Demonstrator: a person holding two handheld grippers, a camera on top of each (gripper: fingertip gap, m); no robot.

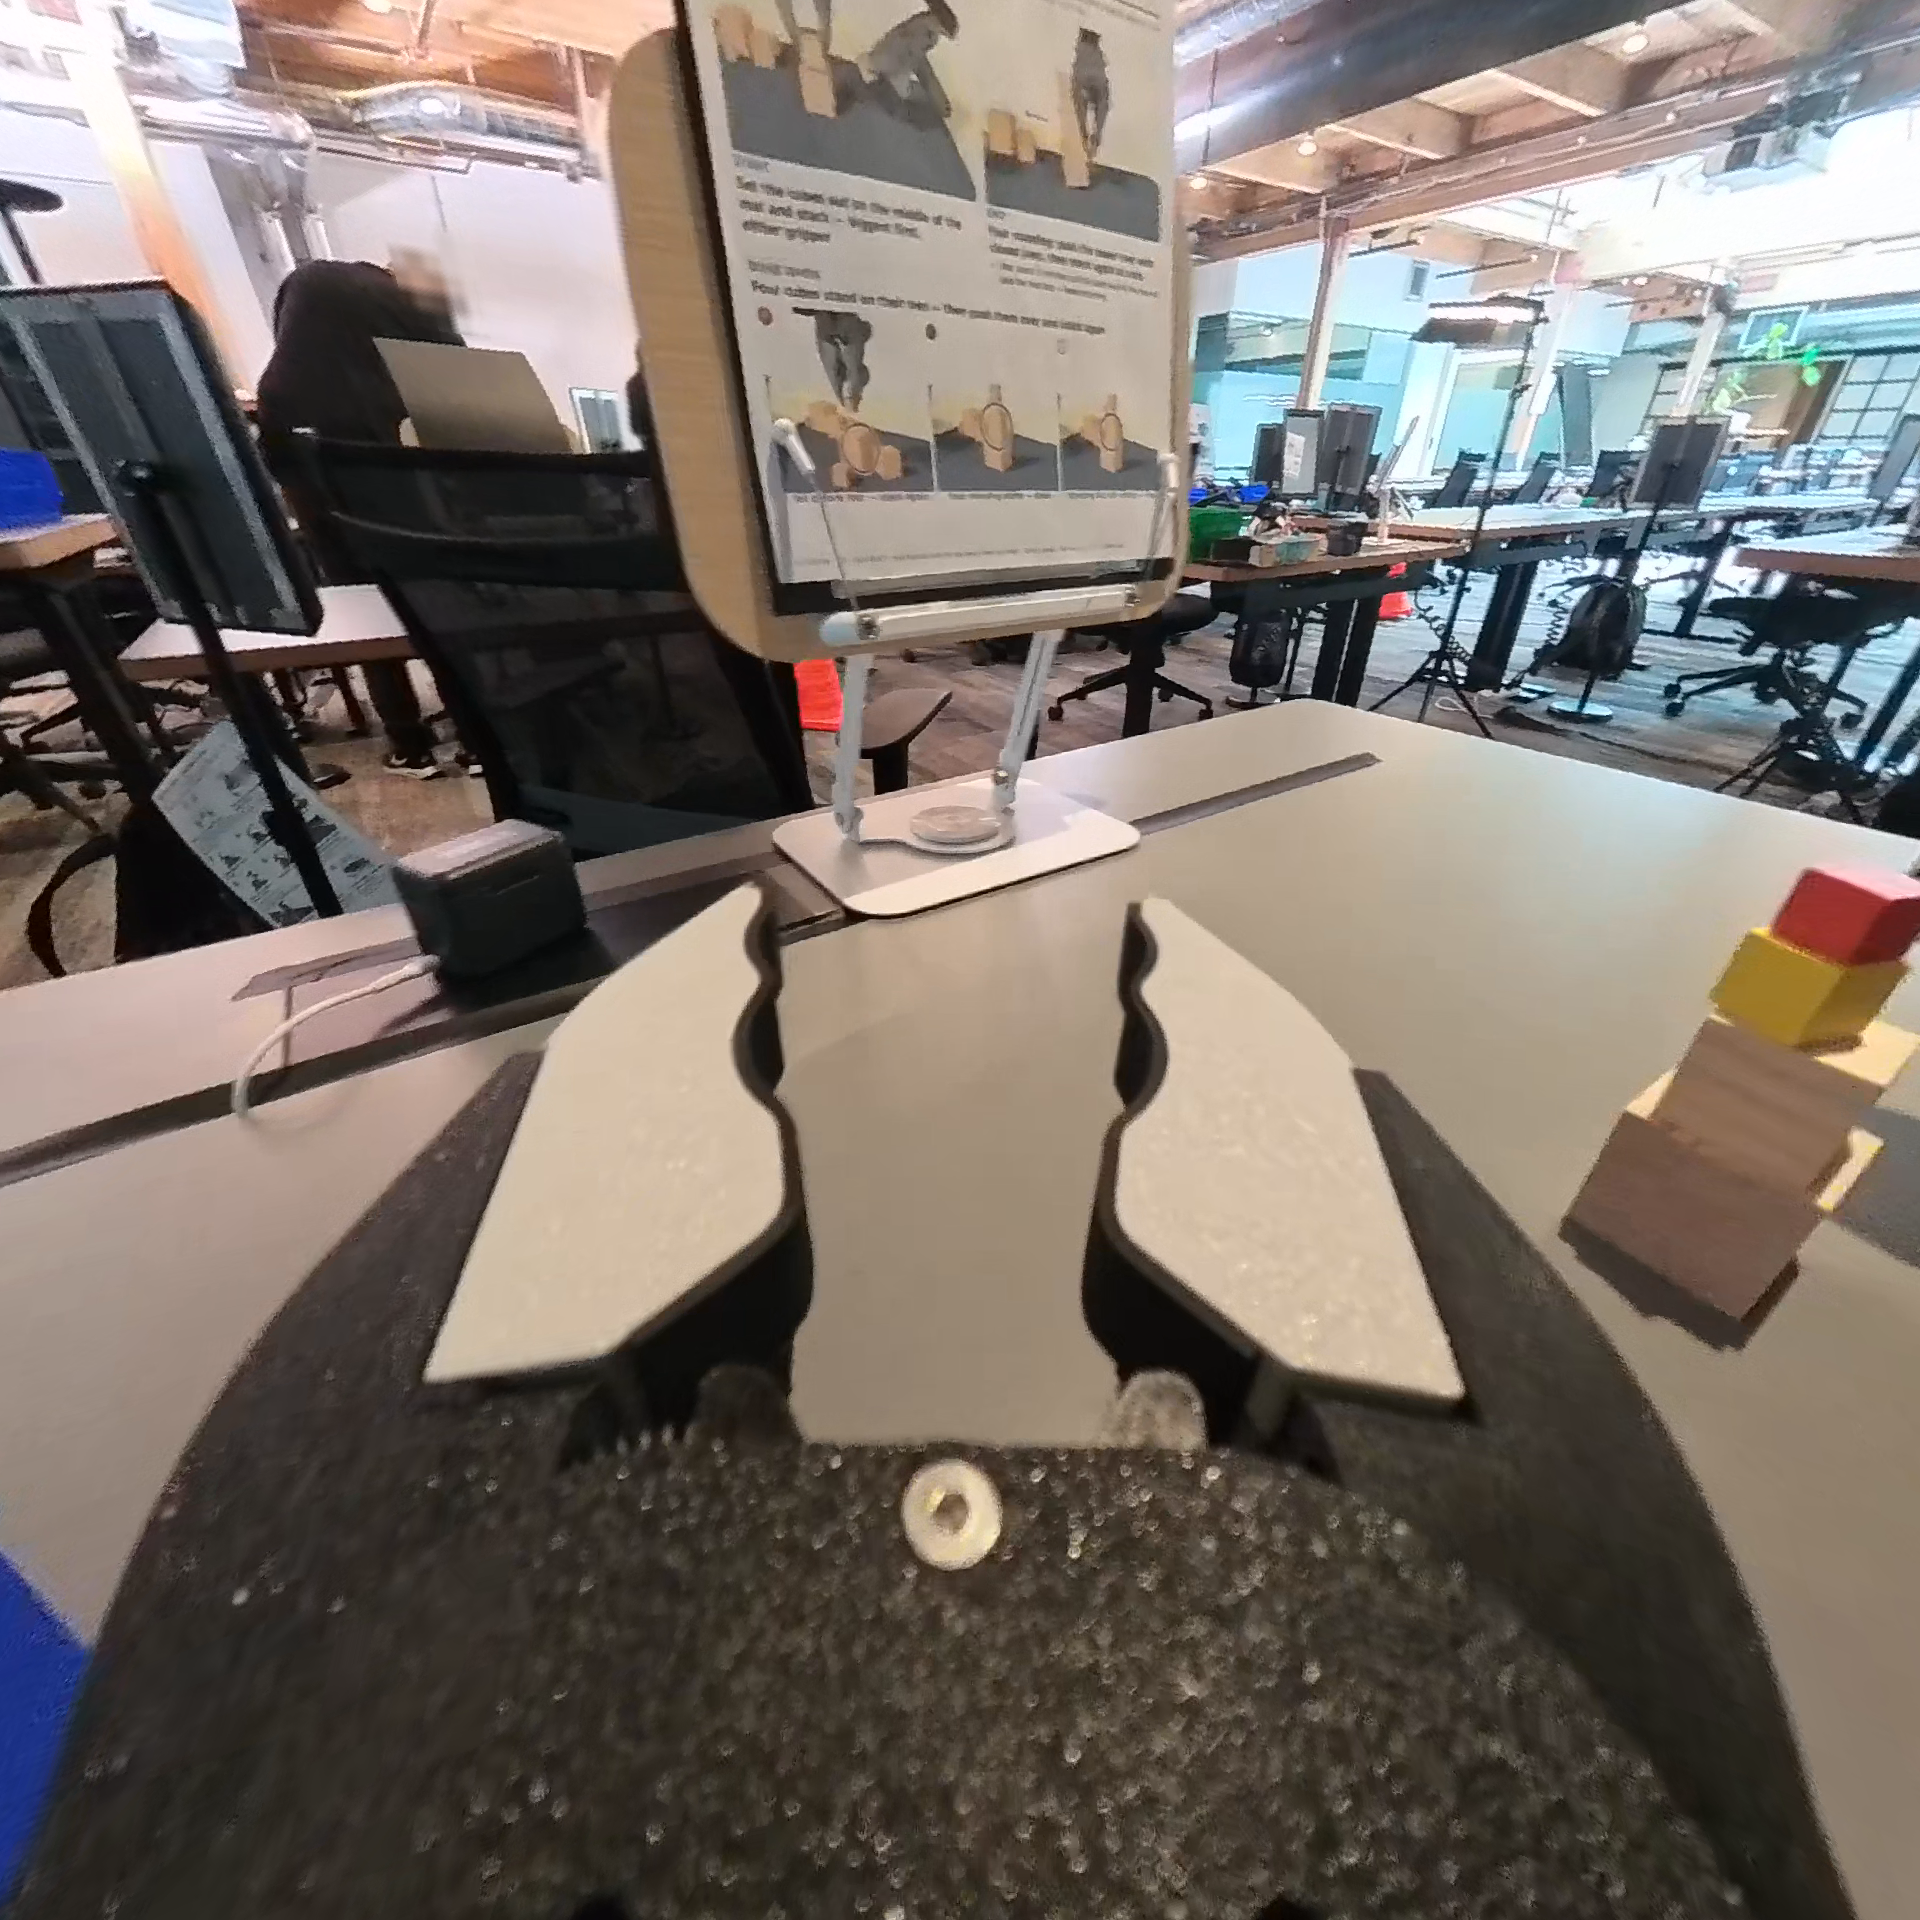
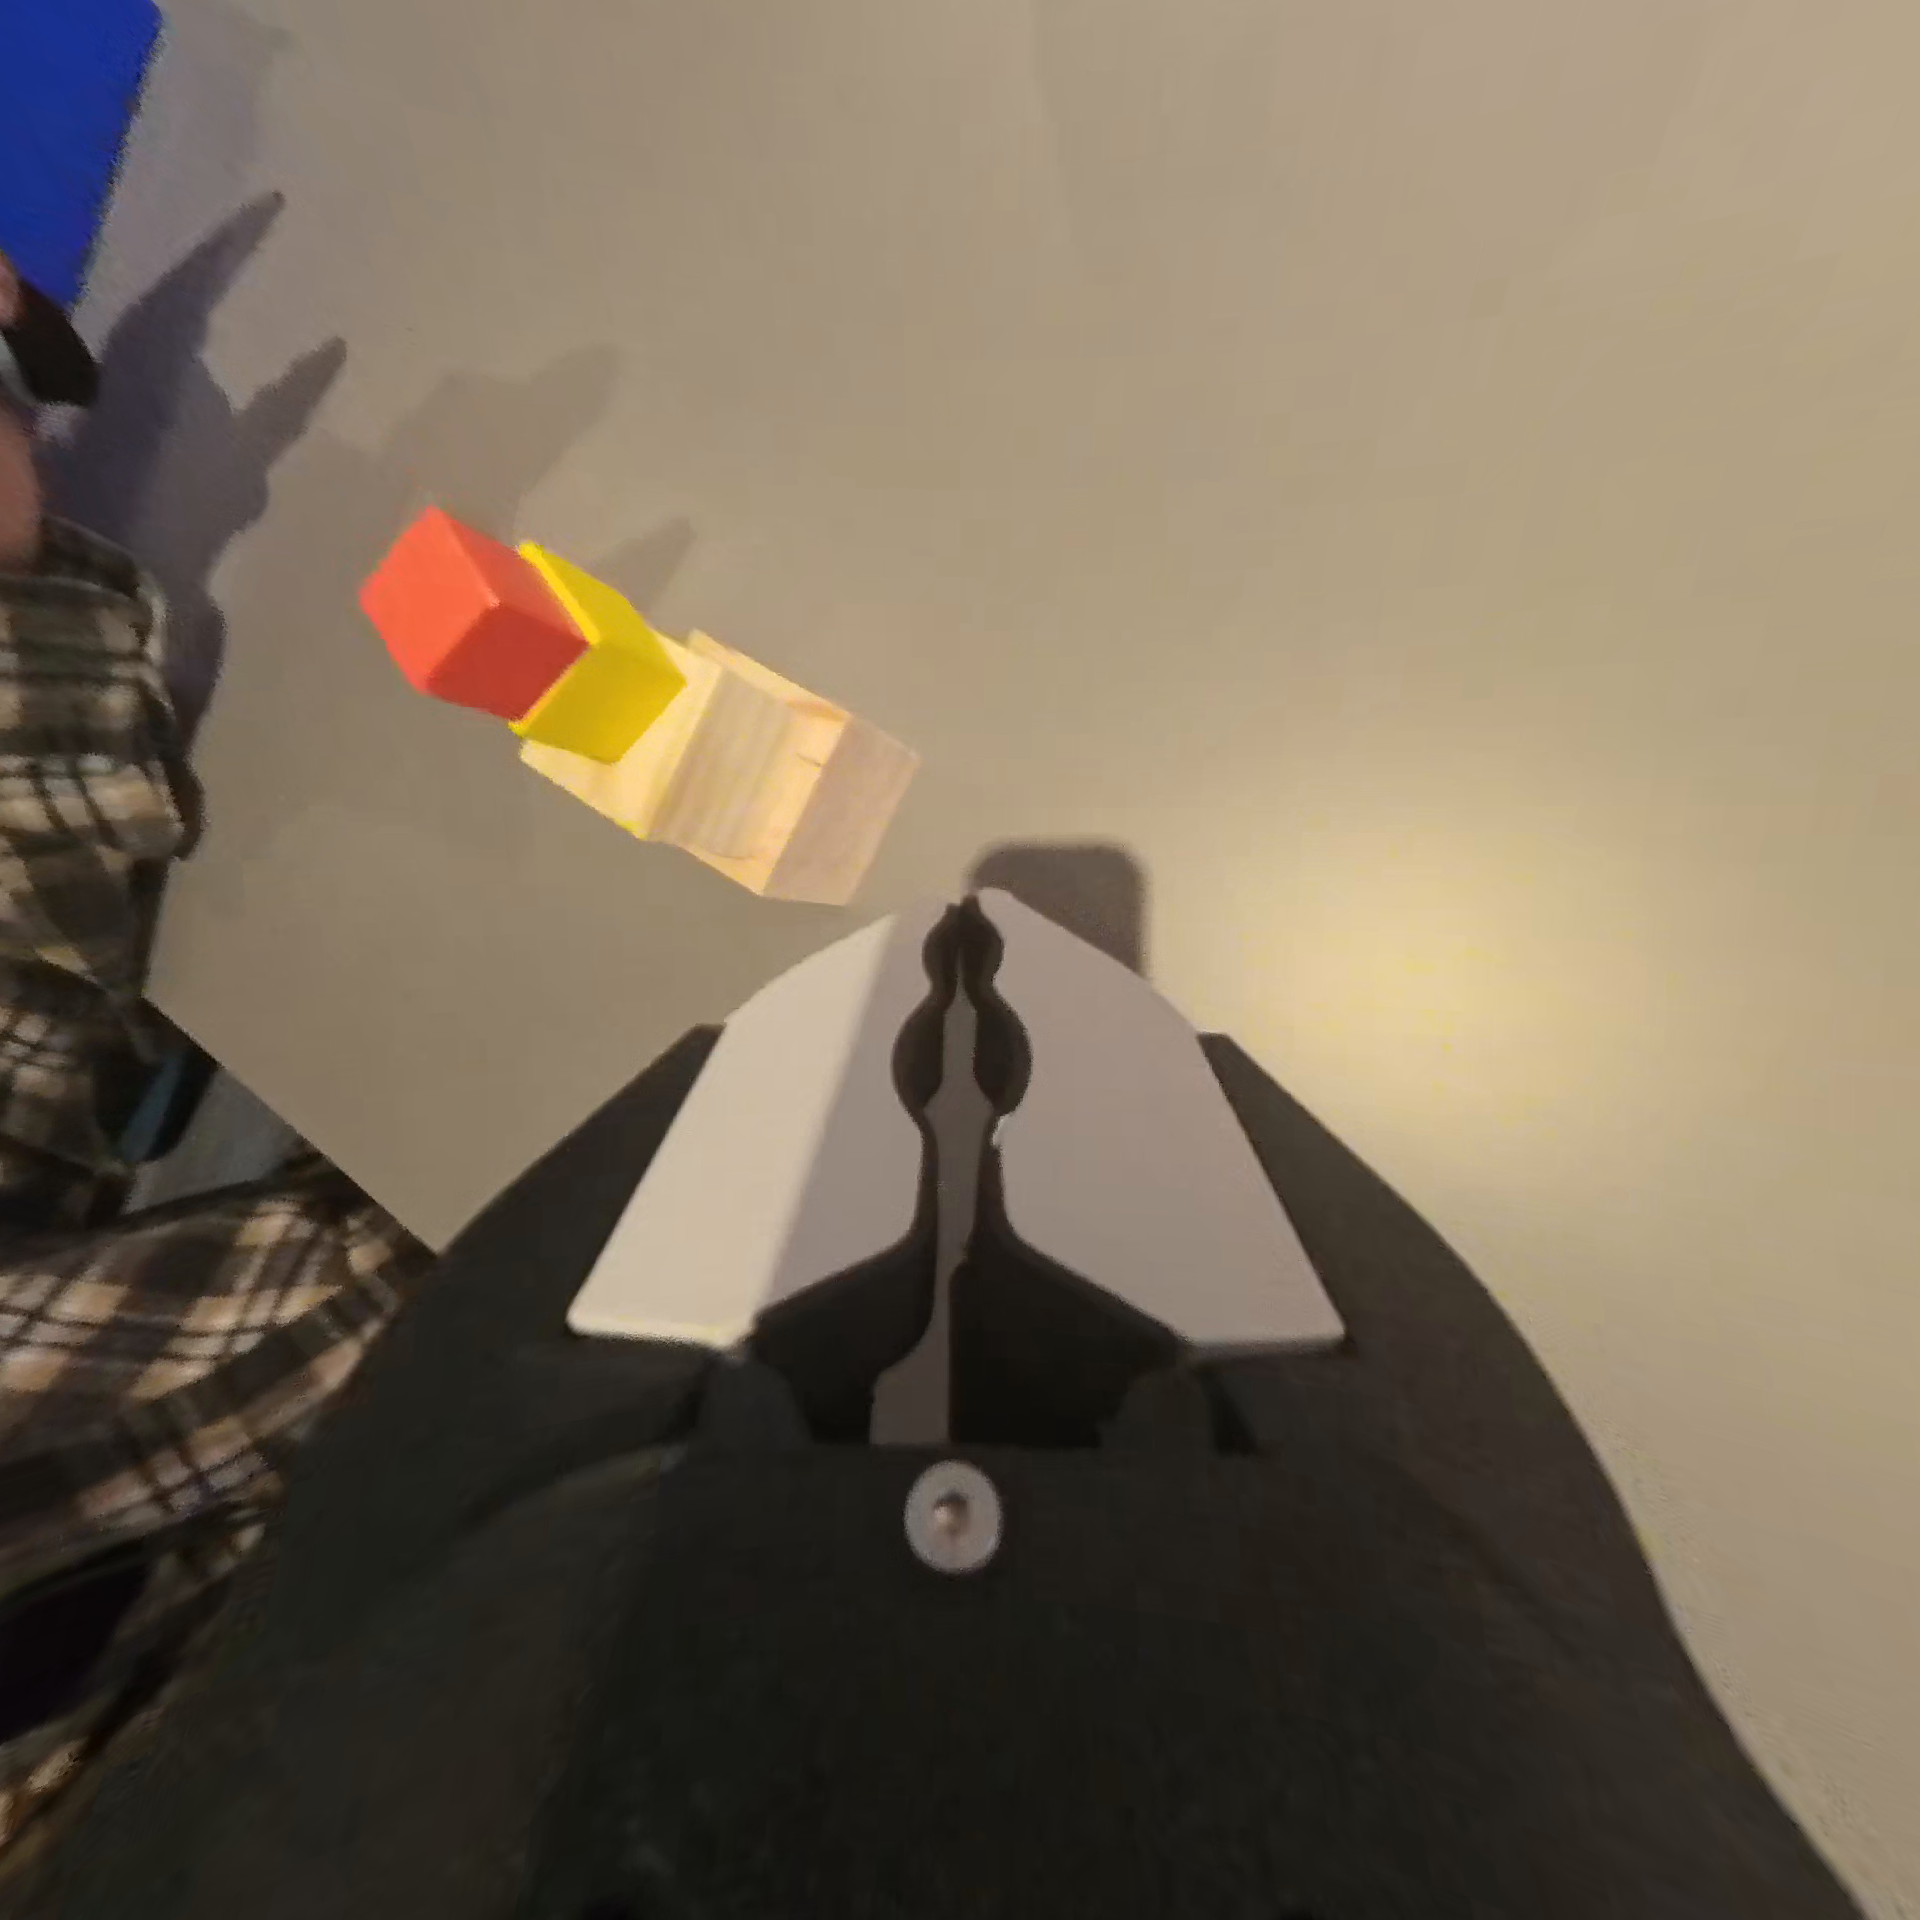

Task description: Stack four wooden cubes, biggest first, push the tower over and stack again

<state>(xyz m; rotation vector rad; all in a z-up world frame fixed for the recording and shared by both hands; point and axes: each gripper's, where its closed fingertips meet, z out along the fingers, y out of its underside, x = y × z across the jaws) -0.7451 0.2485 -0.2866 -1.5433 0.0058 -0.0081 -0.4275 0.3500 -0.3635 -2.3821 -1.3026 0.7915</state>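
A tower of four cubes stands on the grey table. In the left wrist view it is at the right edge: a large plain wooden cube at the bottom, a smaller plain cube, a yellow cube, and a red cube on top. My left gripper is open and empty, to the left of the tower. In the right wrist view the tower shows from above: red cube, yellow cube, plain cubes. My right gripper is shut and empty, just right of the tower's base.
A stand with an instruction sheet sits at the table's far edge on a metal base. A small dark box with a white cable lies at the far left. A person's plaid sleeve is at the left. Office chairs and desks lie beyond.
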